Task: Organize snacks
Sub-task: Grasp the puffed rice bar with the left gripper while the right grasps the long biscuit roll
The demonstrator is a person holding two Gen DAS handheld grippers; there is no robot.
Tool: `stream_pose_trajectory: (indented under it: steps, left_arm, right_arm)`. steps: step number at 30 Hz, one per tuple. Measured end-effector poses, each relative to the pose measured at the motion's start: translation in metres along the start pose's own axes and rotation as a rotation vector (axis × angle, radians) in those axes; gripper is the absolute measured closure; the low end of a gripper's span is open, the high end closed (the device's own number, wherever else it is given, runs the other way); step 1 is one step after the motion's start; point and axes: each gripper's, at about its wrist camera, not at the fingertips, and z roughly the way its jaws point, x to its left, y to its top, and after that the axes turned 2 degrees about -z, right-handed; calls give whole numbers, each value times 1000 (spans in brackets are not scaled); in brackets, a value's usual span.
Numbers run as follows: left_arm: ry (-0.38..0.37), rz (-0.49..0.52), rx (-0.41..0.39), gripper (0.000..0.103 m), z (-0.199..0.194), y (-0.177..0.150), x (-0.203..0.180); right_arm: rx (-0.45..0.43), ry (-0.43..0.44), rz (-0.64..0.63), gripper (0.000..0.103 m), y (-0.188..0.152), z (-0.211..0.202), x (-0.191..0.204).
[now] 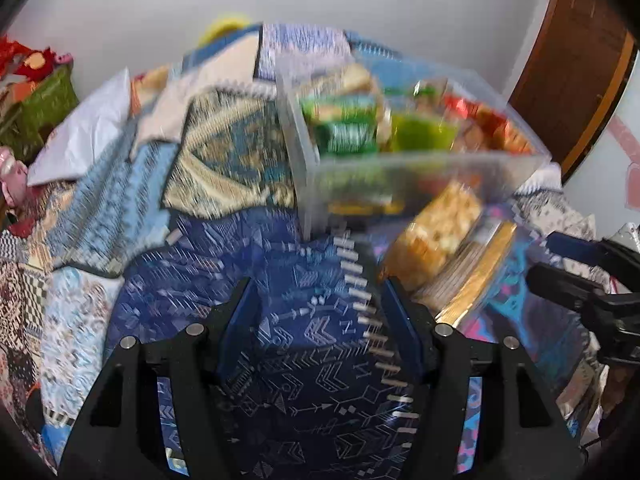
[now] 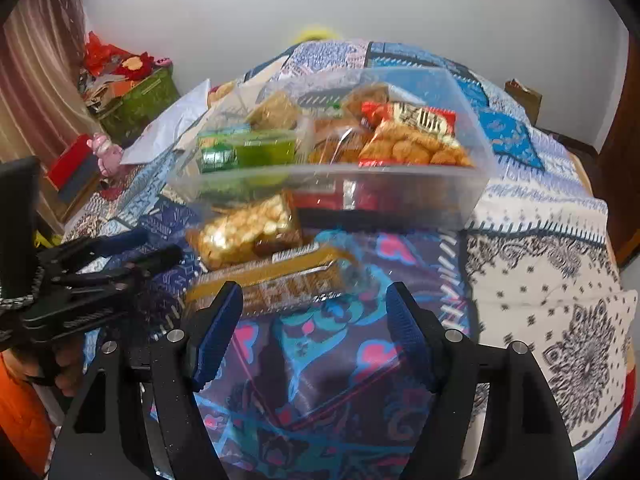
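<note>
Two packs lie outside the bin, on the quilt just in front of its near wall: a popcorn bag at centre left of the right wrist view, and a long gold pack just below it, which seems to touch the bag. The bin fills the upper middle of that view, already holding green and red packets. The right gripper has its jaws wide apart and empty, with the gold pack's near edge right above its left finger. The left gripper, also spread and empty, sits over blue cloth at lower centre of its own view; the bag is up to its right.

I would take the gold pack first, across its narrow width, squeezing lightly, since wrappers slip and biscuits crack. Then lift it clear of the bin's wall before letting go.
</note>
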Motion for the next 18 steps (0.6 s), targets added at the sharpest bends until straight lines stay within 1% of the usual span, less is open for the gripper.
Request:
stream_pose_trajectory:
  steps: [4,11,14,16,18]
  left_arm:
    - [8,27,31,39,9,-5,-9]
    - [-92,79,28,39,-5,-17,-35]
    - [-112,113,22,39,-7,-20,-51]
    - [-129,113,32,39,-4,-19,-56]
    - [-132,111,42,39,0,-19,-61]
  right_arm:
    - [11,2,1,32,-2,2,2]
    - [30,-1,21,32,-1,5,-2]
    - [41,5,55,31,0,10,-8]
    - [55,17,84,28,3,16,-11]
    - [68,19,92,27,5,23,-11]
